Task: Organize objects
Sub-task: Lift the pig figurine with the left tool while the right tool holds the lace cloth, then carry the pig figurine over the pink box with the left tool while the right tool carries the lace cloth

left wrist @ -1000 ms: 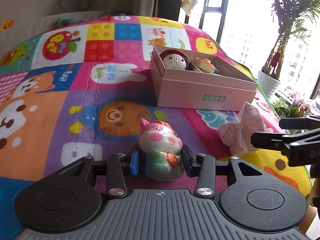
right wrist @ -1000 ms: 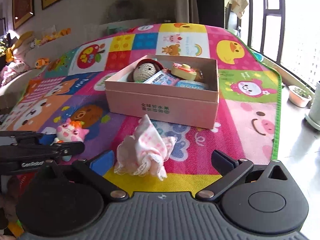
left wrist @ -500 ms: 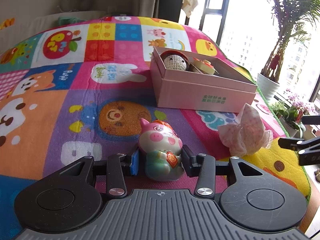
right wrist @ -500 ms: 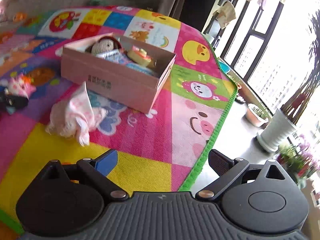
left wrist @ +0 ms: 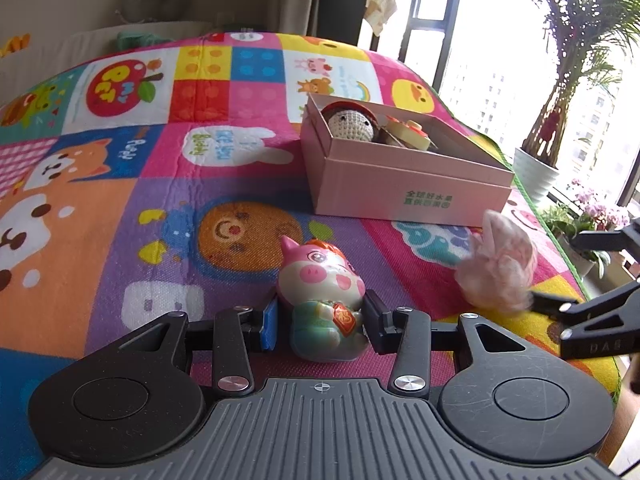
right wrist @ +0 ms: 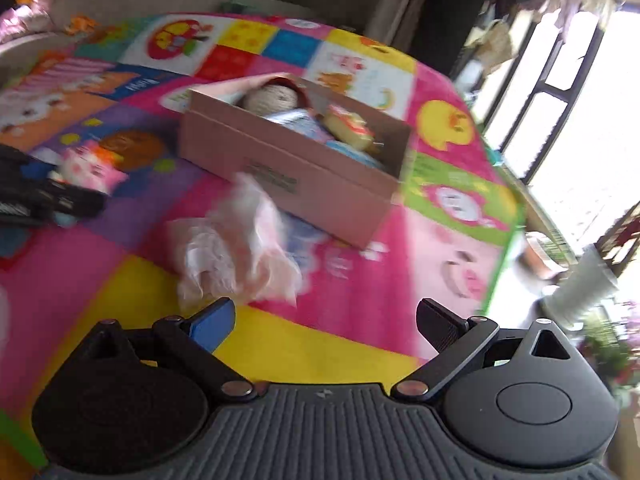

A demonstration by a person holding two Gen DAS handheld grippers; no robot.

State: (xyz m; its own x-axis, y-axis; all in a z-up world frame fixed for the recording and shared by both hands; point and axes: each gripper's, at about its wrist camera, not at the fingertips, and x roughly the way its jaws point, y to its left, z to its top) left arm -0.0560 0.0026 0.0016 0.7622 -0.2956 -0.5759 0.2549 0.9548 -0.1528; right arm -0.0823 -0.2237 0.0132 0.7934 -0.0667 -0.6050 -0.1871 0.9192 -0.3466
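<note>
I find my left gripper (left wrist: 320,322) clamped on the pig figurine (left wrist: 322,296) on the play mat (left wrist: 100,220), my right gripper (right wrist: 324,322) spread wide, empty, near the pink cloth (right wrist: 236,248).

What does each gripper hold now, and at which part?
The left gripper clamps the pig figurine by its body sides. The right gripper is open and holds nothing.

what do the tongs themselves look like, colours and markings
Both tongs, left and right, look alike: a ribbed grey body, black rounded housings with circular discs, black linkage arms with silver rivets, one blue finger pad and one black. The right one's side shows faint white lettering. No cables or sleeves visible.
</note>
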